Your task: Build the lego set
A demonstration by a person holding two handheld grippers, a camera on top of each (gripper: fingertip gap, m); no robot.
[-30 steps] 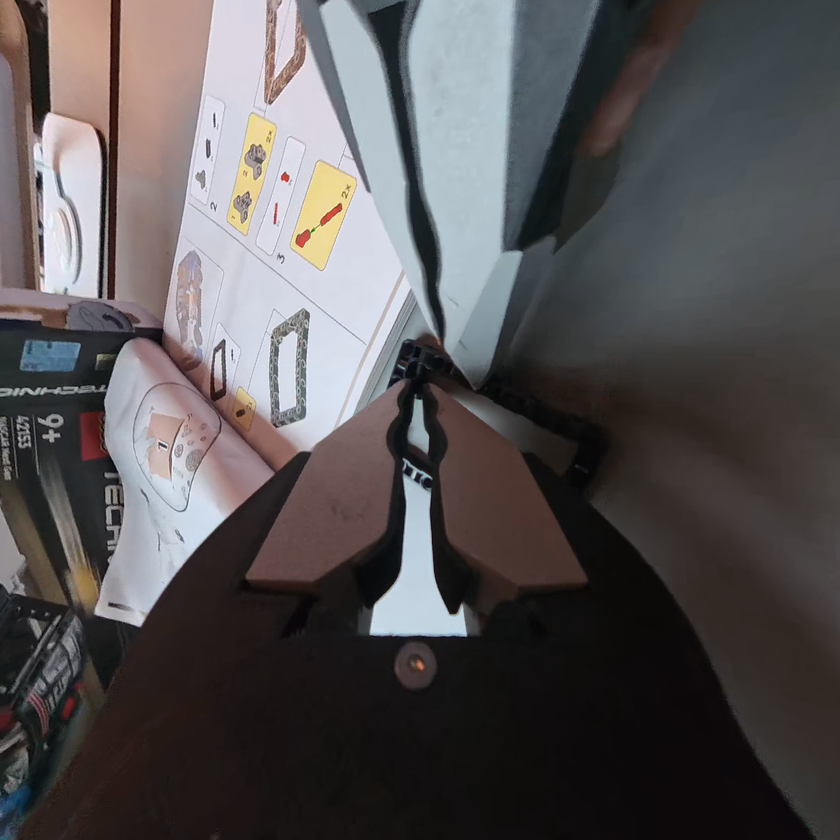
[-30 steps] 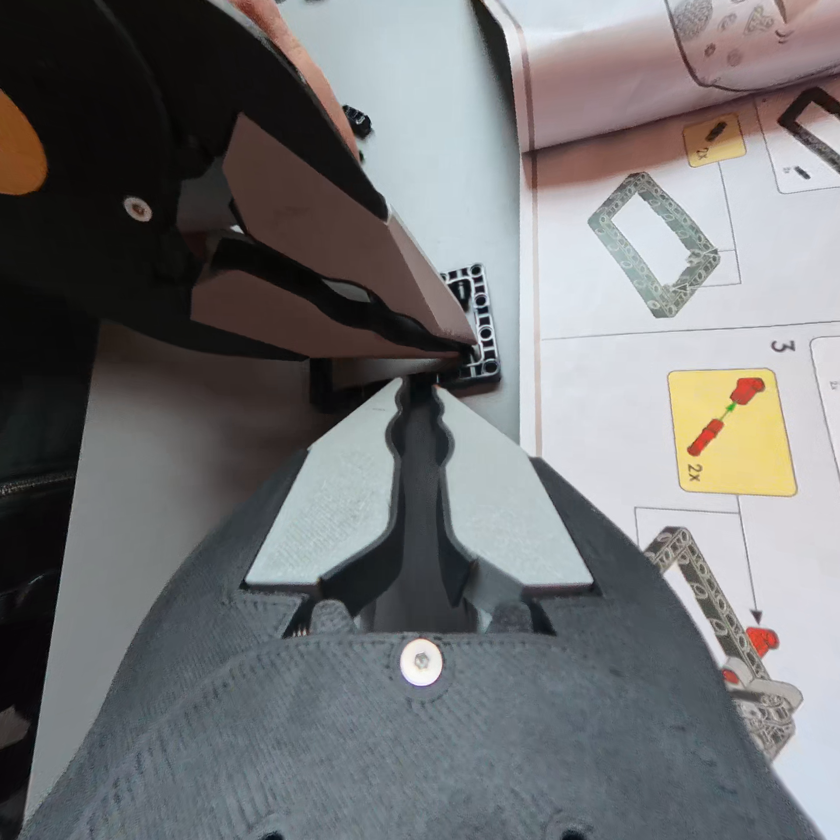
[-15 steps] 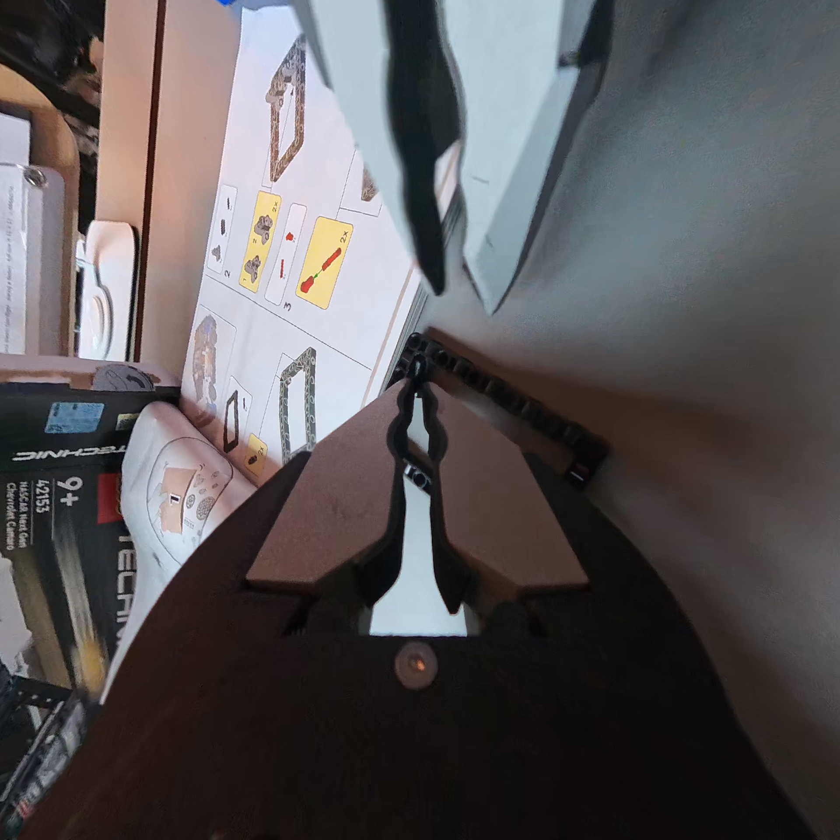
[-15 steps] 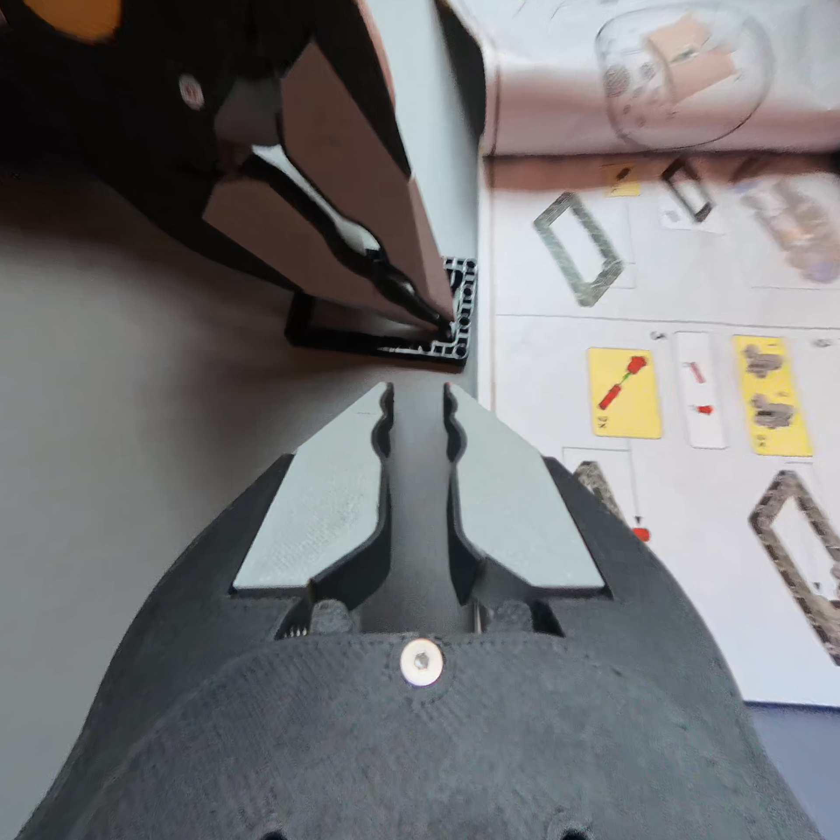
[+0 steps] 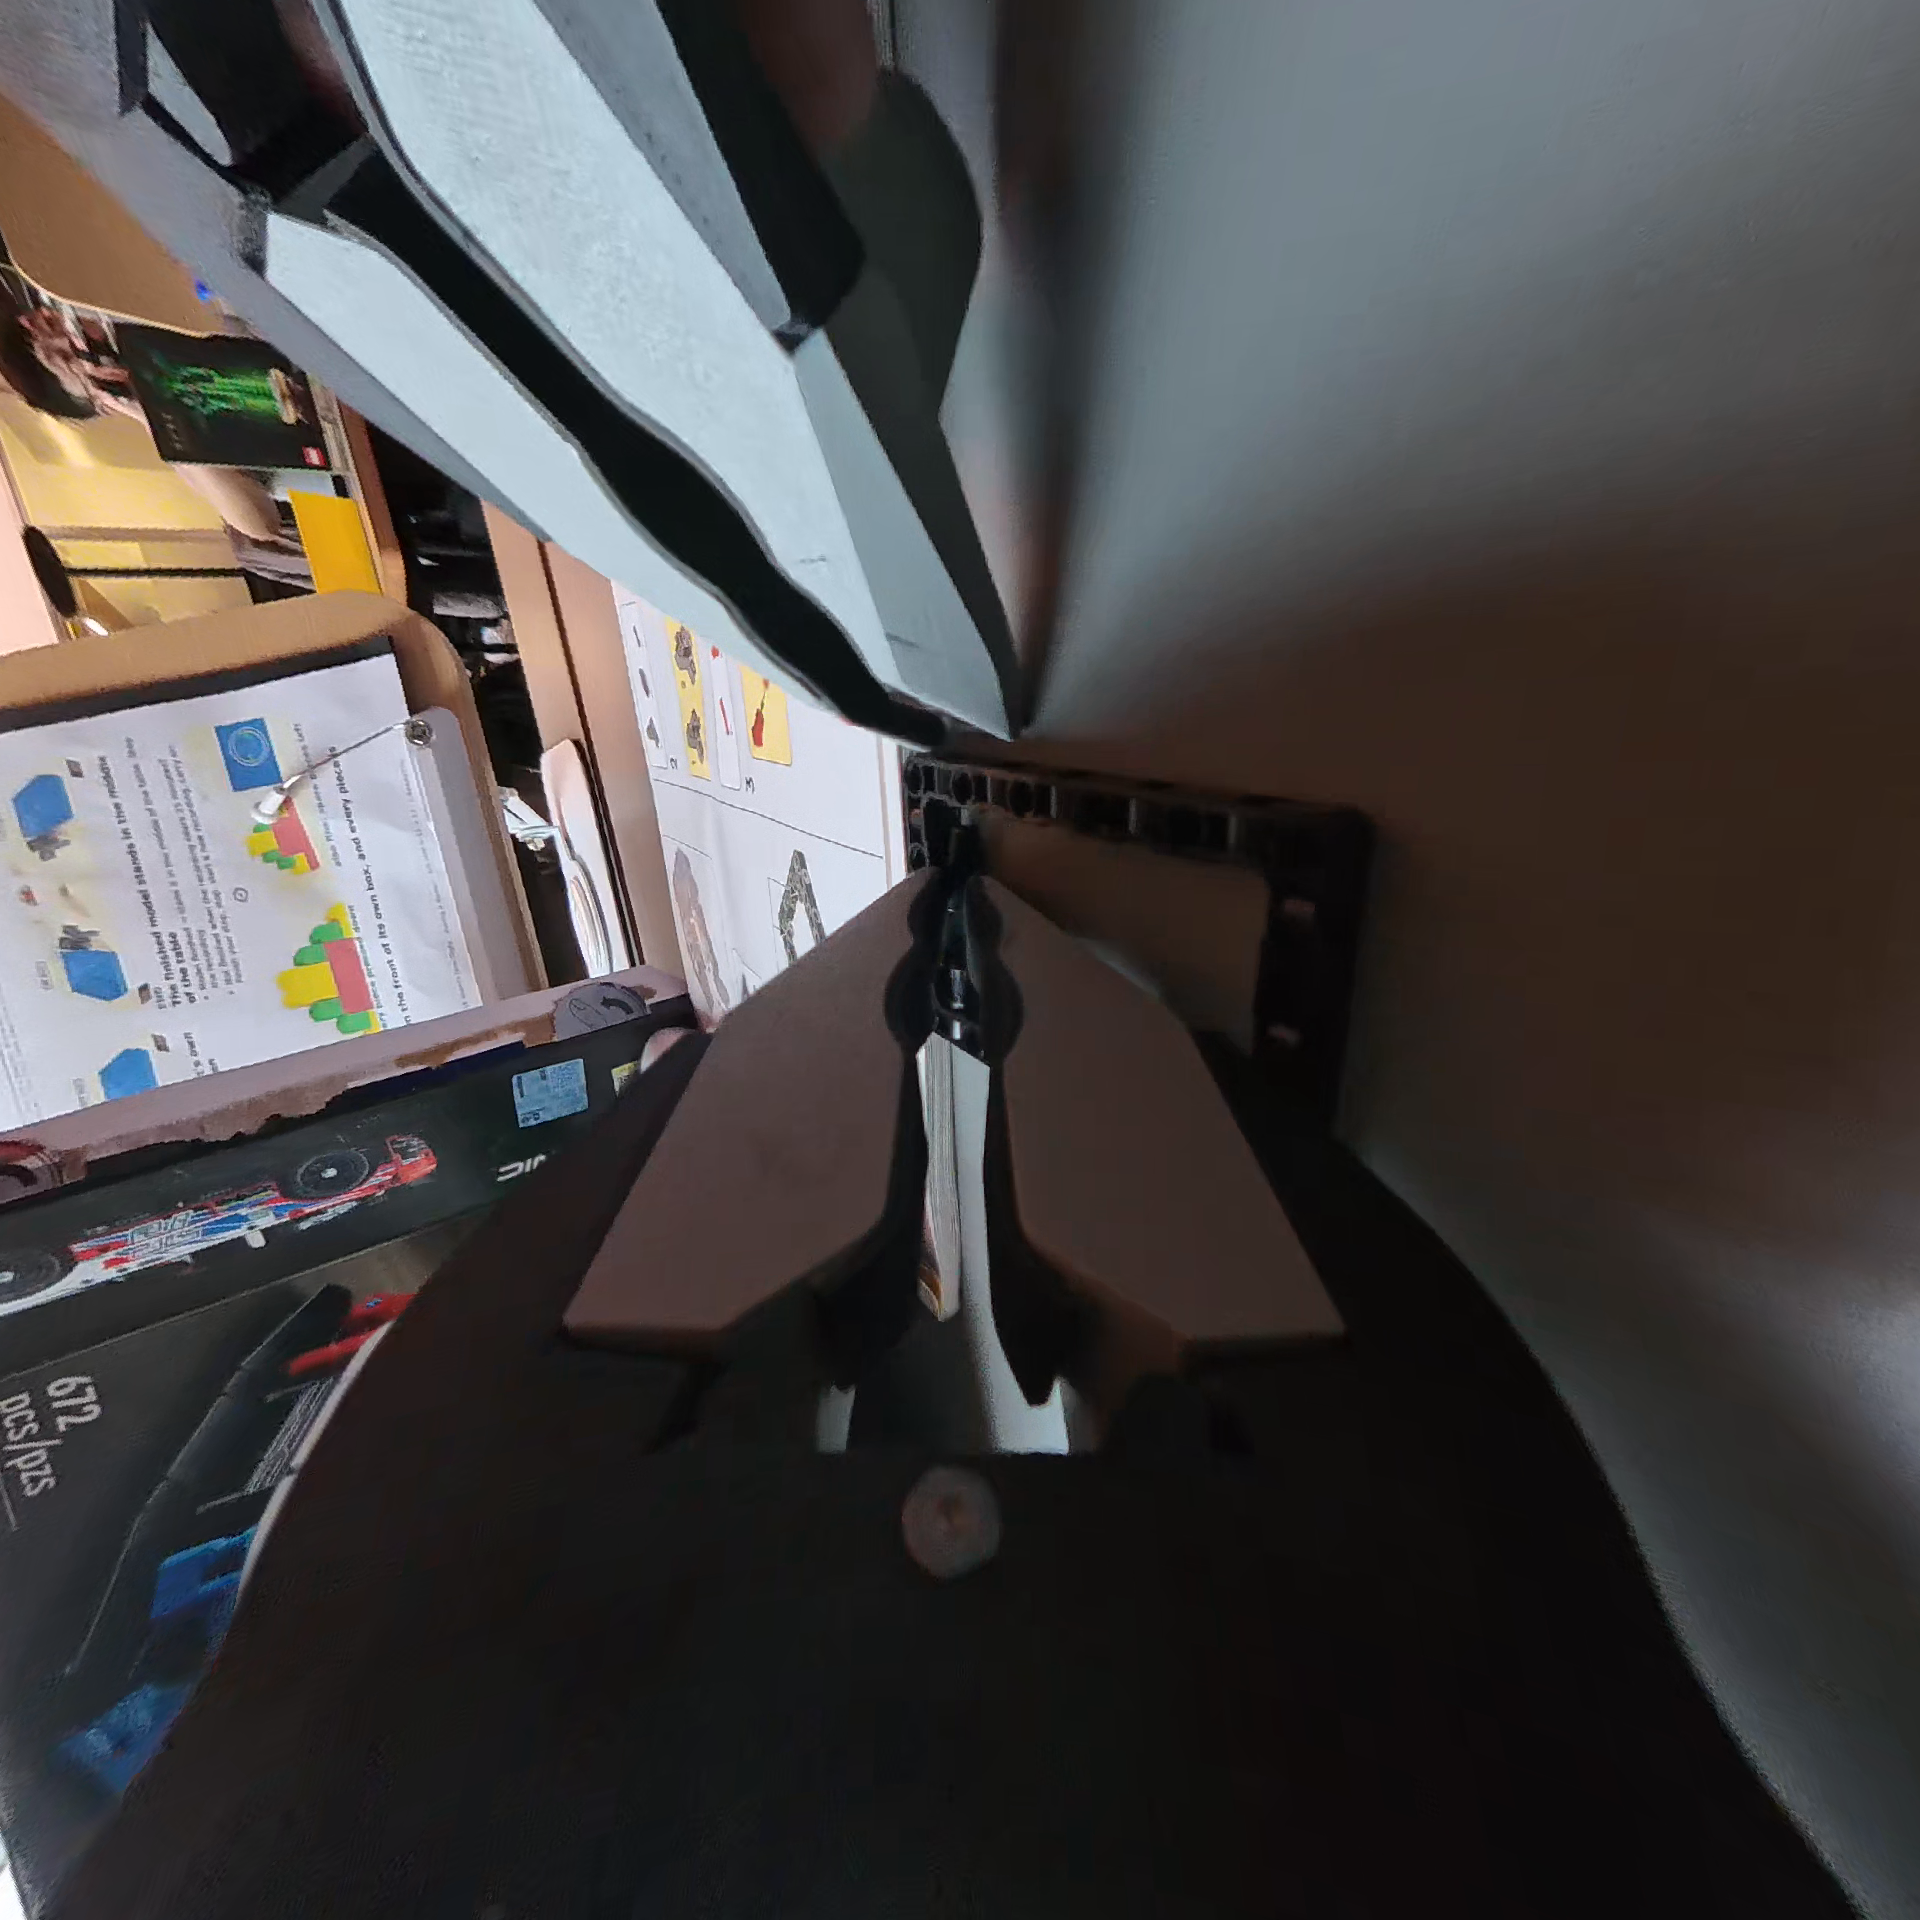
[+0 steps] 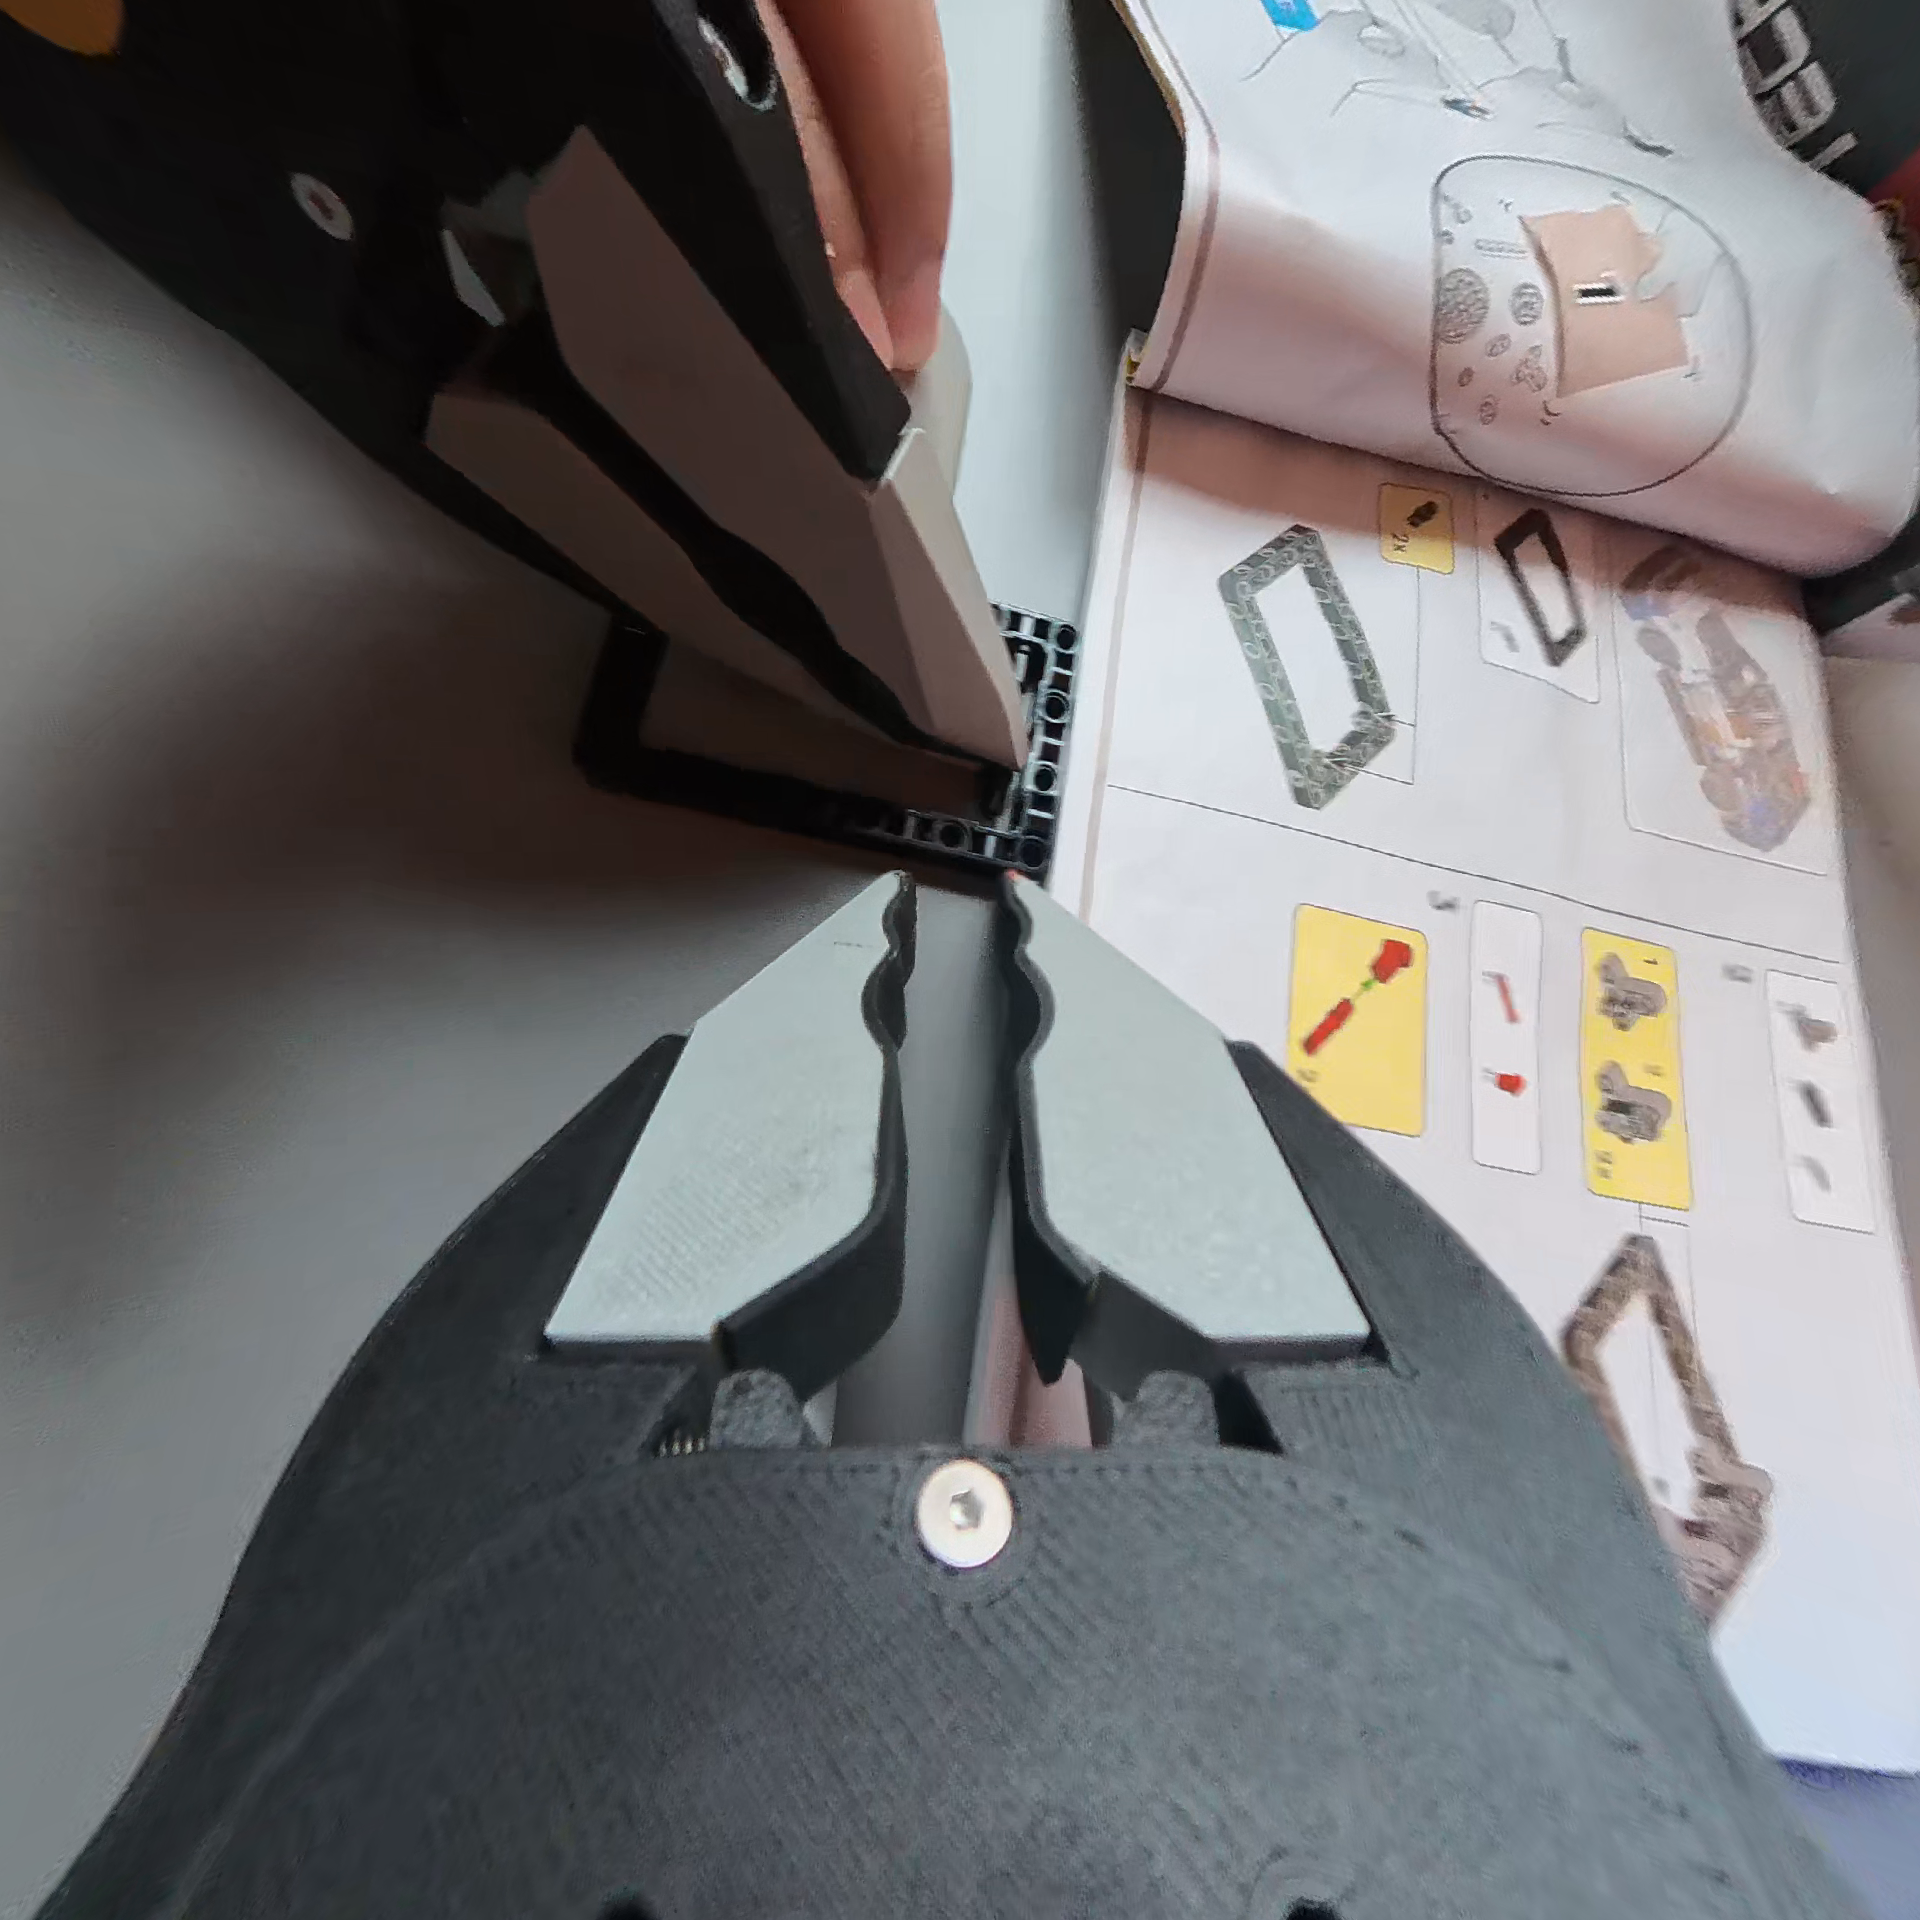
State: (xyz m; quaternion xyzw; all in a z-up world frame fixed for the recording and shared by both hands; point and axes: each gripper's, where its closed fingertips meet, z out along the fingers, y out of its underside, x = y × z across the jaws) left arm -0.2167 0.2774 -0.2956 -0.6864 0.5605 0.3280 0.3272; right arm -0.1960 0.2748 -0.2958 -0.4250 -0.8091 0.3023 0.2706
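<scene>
A black rectangular Technic frame [image 6: 935, 831] lies on the grey table next to the booklet's edge; it also shows in the left wrist view [image 5: 1143, 816]. My left gripper [image 5: 956, 914] is shut on one short side of the frame near a corner; in the right wrist view [image 6: 997, 753] it comes down from the upper left. My right gripper [image 6: 954, 899] is open and empty, its tips just short of the frame's near corner. In the left wrist view its grey fingers [image 5: 665, 416] reach in from the upper left, ending just above the frame.
An open instruction booklet [image 6: 1455, 935] lies right of the frame, and also shows in the left wrist view [image 5: 769, 831]. A dark Lego box [image 5: 260, 1247] and a printed sheet on a board [image 5: 208, 883] stand beyond it. A person's finger [image 6: 883, 208] rests on the left gripper.
My right gripper was shut at the frame's corner, then opened and drew back; now it is close to the corner again, still open. My left gripper has kept its hold on the frame.
</scene>
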